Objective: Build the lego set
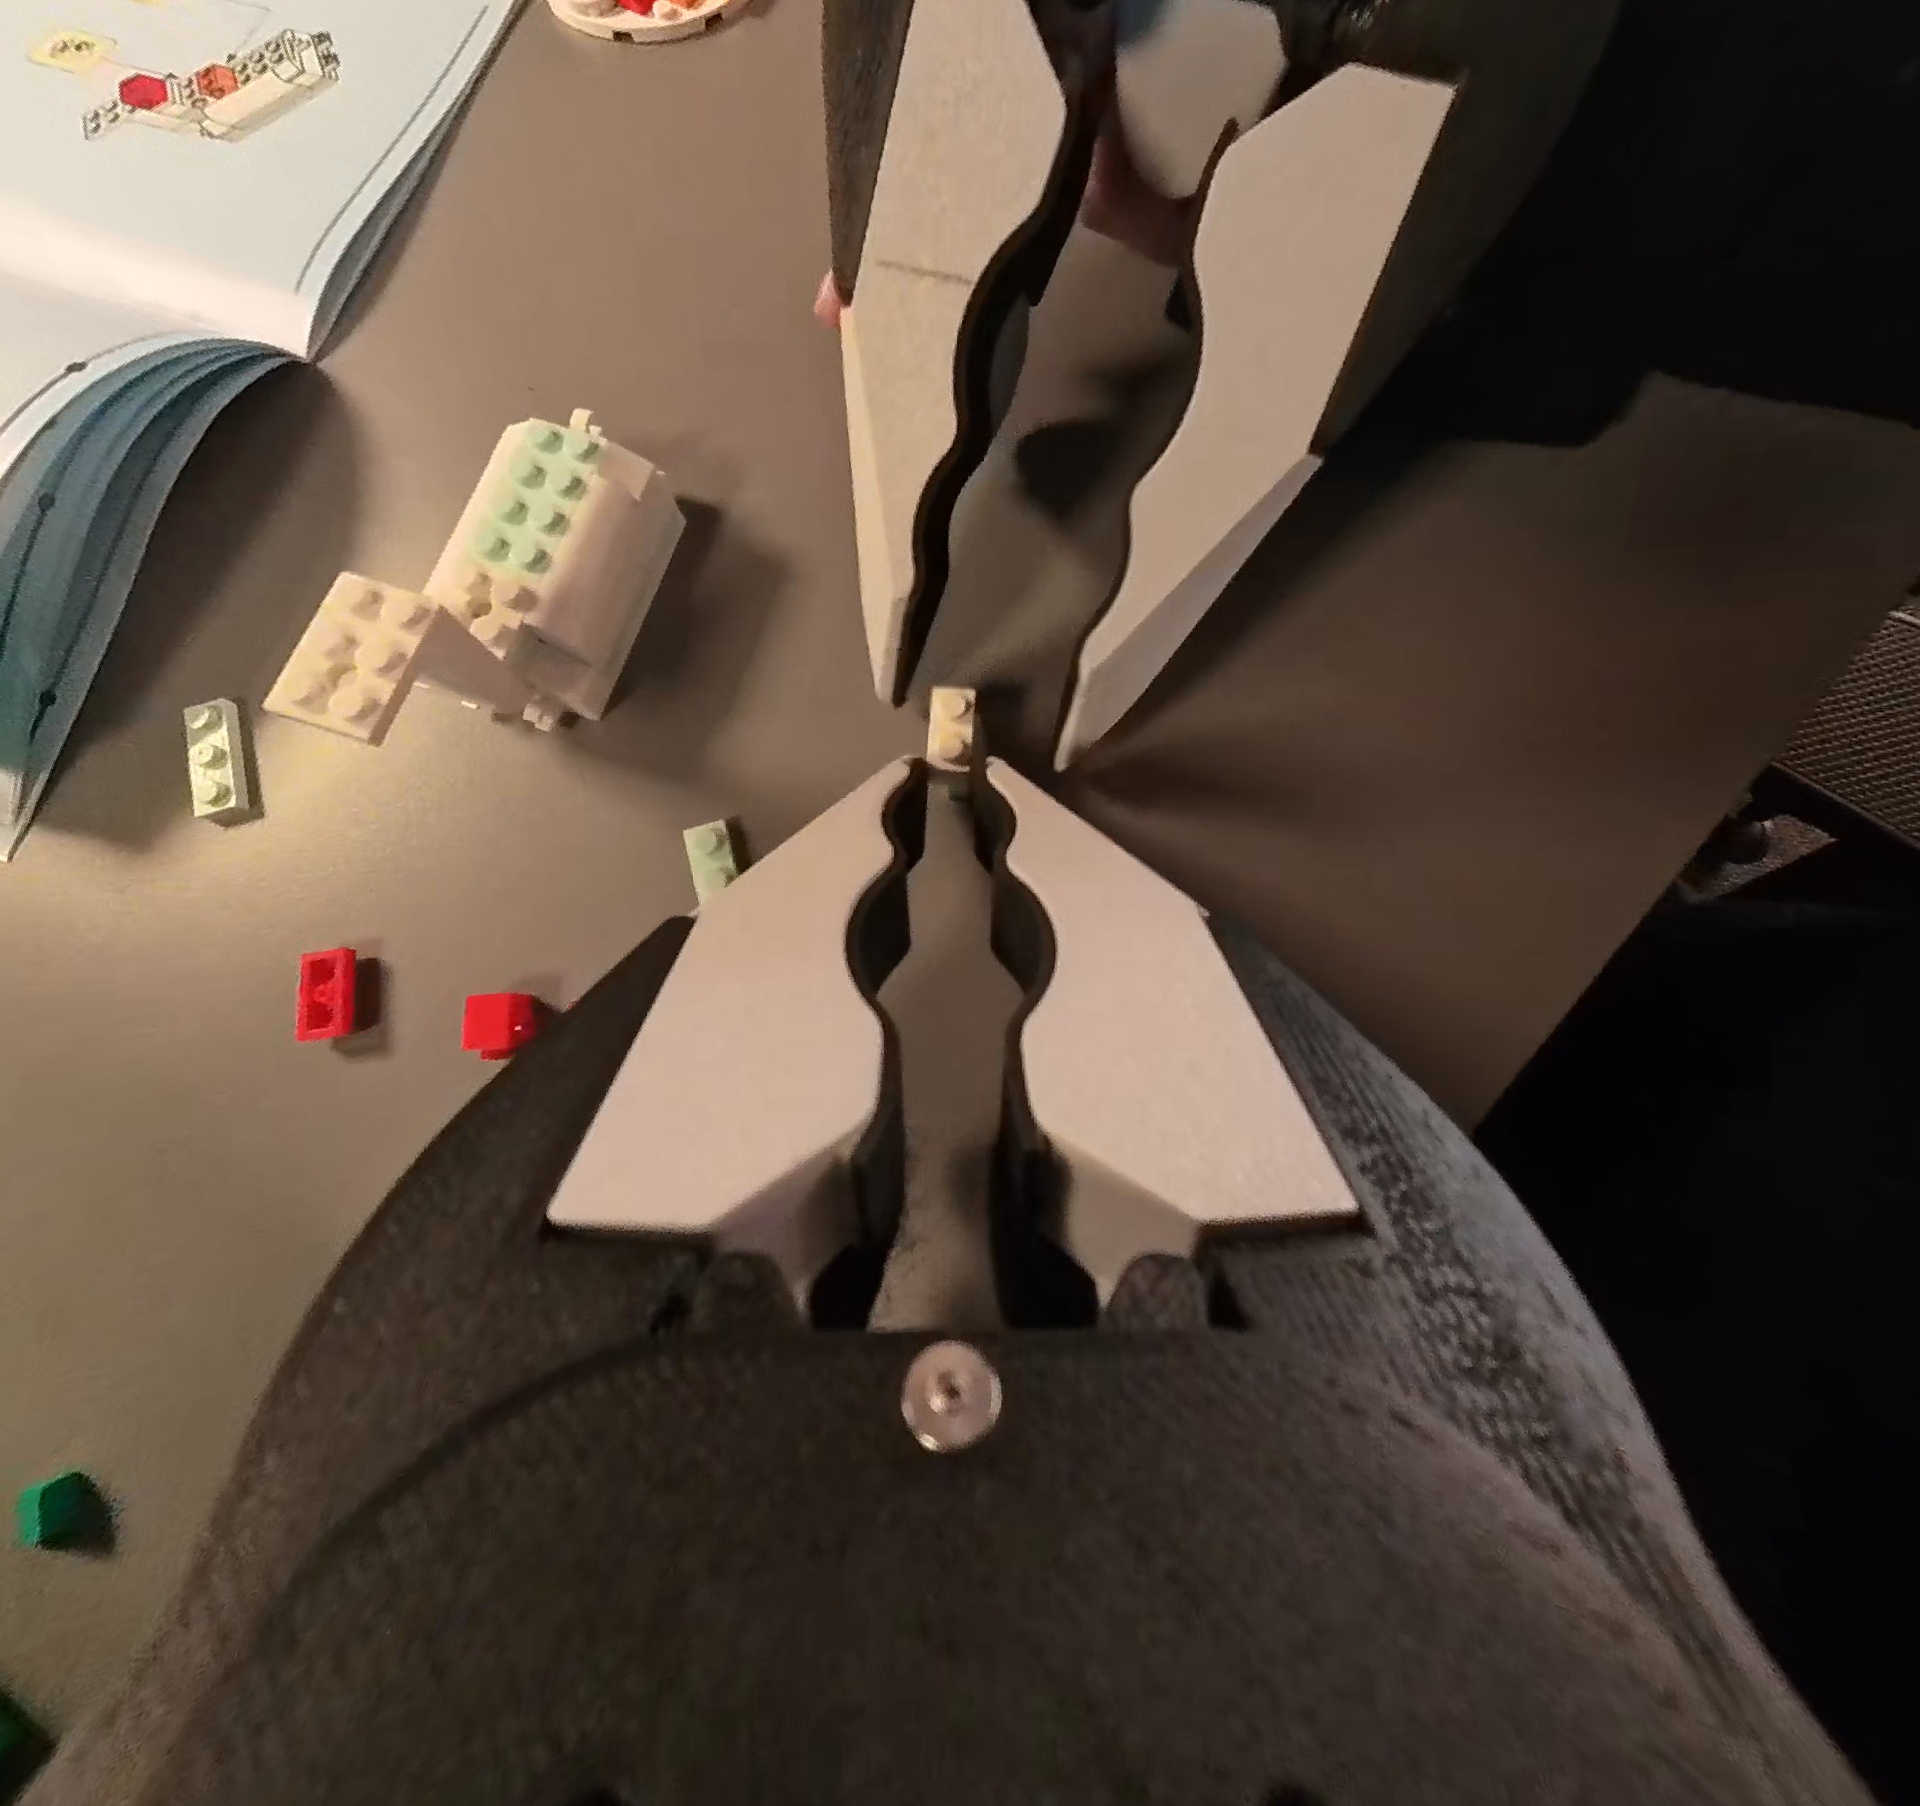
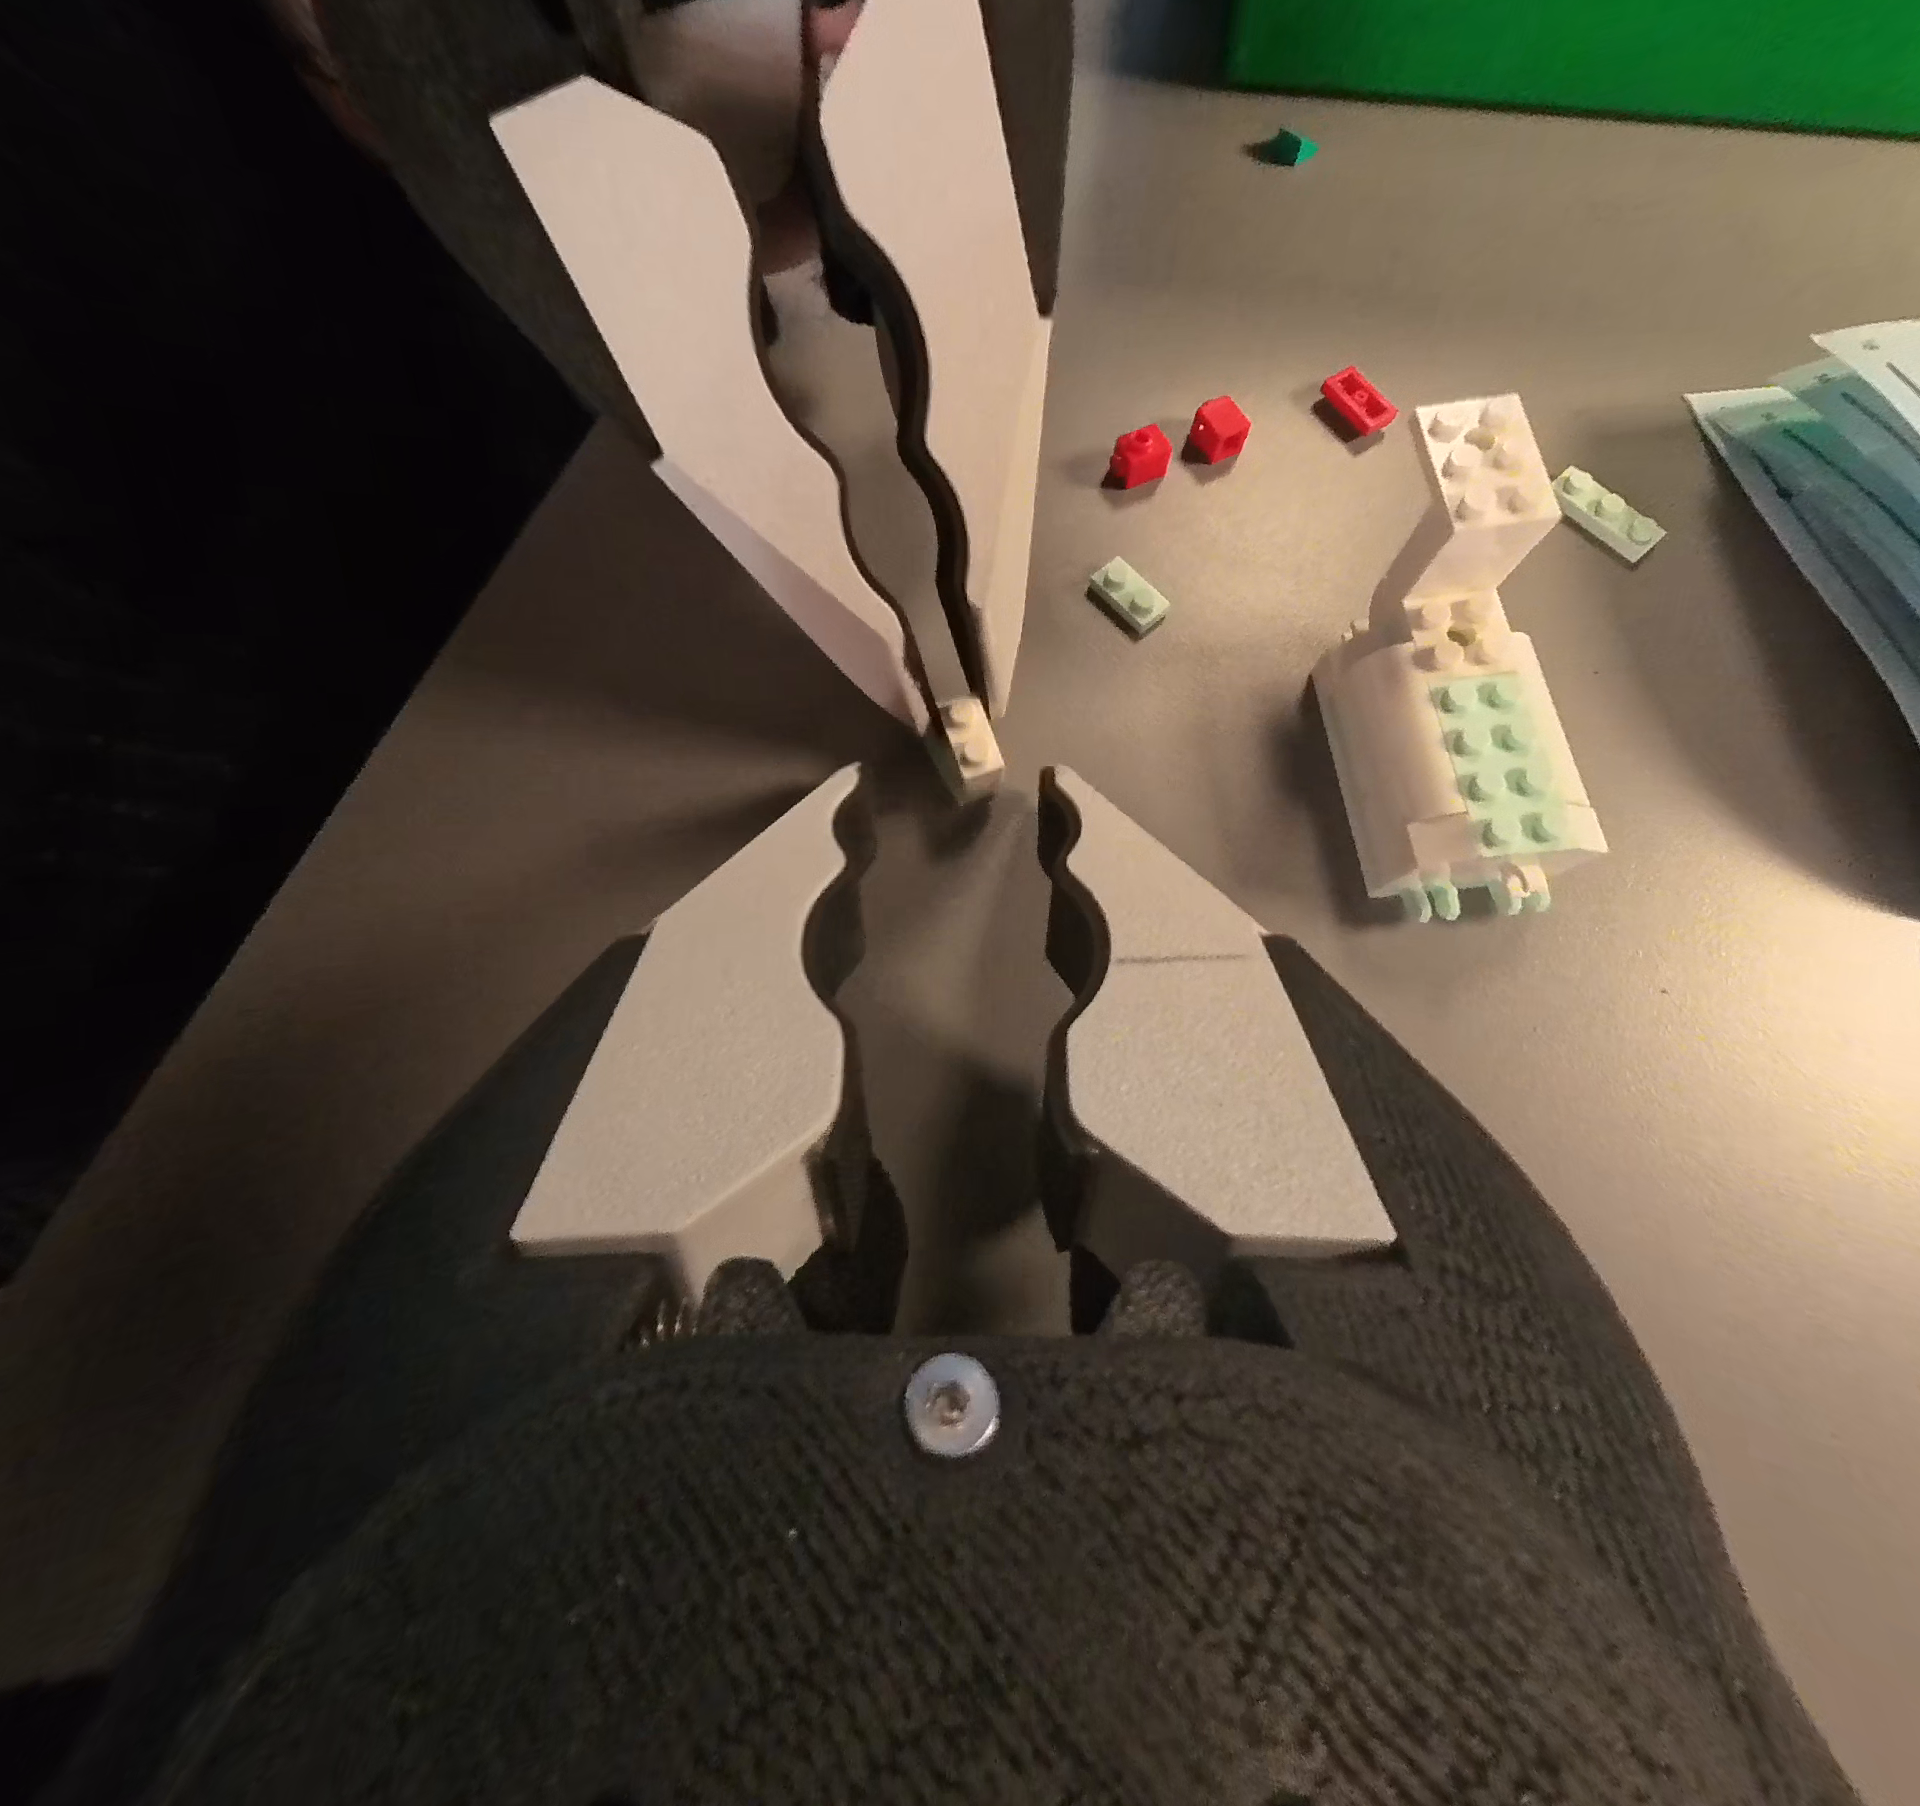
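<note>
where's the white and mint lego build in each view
Left wrist view: white and mint build sits left of centre, beside the open booklet.
Right wrist view: same build lies right of centre.
Shared landmark: the small pale brick pinched in the left tongs.

Left wrist camera sits behind my left claw (image 1: pixel 951 769), looking steeply down, close to the worktop (image 1: pixel 644 239). Right wrist camera does likewise behind my right claw (image 2: pixel 951 774), facing the opposite way. The two views meet head-on. Shared: the small white brick (image 1: pixel 954 722) (image 2: pixel 968 746), the white-and-mint build (image 1: pixel 551 561) (image 2: pixel 1455 717), and the worktop's near edge.
</note>
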Tool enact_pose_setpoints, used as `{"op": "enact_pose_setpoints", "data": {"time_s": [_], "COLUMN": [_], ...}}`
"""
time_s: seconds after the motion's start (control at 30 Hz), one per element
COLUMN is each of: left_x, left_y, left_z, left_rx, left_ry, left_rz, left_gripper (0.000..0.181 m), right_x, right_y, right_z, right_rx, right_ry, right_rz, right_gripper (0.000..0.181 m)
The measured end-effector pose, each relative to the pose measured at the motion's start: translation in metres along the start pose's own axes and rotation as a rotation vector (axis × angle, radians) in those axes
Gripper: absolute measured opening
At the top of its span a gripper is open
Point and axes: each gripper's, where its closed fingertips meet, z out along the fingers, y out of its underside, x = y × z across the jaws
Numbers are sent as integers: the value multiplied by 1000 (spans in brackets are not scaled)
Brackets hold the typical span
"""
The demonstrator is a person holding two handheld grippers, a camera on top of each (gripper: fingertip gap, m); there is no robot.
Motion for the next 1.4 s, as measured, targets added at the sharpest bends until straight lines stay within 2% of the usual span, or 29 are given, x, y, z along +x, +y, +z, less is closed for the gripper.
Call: {"op": "enact_pose_setpoints", "data": {"time_s": [0.7,0.83,0.9,1.07,1.17,1.4], "left_x": [3,8,12,5,14,17], "left_y": [3,3,2,-19,-38,-39], "left_z": [1,-3,-7,-15,-24,-19], "left_rx": [-20,14,53,235,386,399], "left_ry": [32,65,81,-89,-167,-218], "left_rz": [0,46,120,459,667,900], "left_gripper": [8,24,33,51,50,36], "right_x": [0,-1,-3,-8,-12,-19], "right_y": [1,2,-3,-24,-26,-24], "right_z": [6,5,1,-21,-28,-28], "right_rx": [-35,-38,-1,140,176,190], "right_ry": [11,-8,-35,-119,-171,-260], "right_rz": [-65,-31,8,111,158,219], "right_gripper": [7,7,6,6,6,6]}}
